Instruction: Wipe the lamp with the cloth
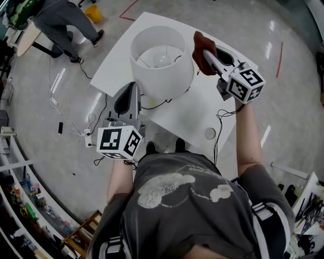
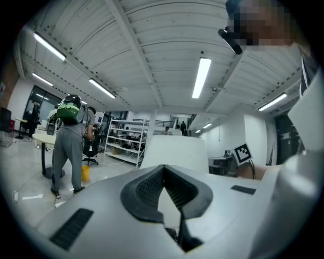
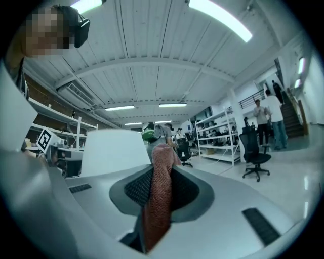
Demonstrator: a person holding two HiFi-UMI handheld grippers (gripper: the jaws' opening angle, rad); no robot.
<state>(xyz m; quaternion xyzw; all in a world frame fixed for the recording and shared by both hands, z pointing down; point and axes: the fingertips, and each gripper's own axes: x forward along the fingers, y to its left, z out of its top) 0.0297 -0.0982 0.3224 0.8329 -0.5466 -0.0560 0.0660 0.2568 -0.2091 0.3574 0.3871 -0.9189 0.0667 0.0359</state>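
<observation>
A lamp with a wide white shade point(image 1: 162, 60) stands on the white table point(image 1: 195, 116); its bulb shows inside from above. My right gripper point(image 1: 205, 51) is just right of the shade's rim, shut on a red-brown cloth point(image 1: 200, 43) that hangs out past the tips. In the right gripper view the cloth point(image 3: 159, 202) fills the gap between the jaws of my right gripper point(image 3: 162, 167), and the shade point(image 3: 114, 152) lies to the left. My left gripper point(image 1: 132, 86) is at the shade's near-left side, shut and holding nothing. In its own view my left gripper point(image 2: 163, 168) points at the shade point(image 2: 174, 152).
A black cable point(image 1: 154, 105) runs across the table under the shade, and a small round disc point(image 1: 210, 133) lies near the front edge. Cords and a power strip point(image 1: 88, 134) lie on the floor at the left. A person point(image 1: 61, 20) stands beyond, by a yellow bin point(image 1: 93, 12).
</observation>
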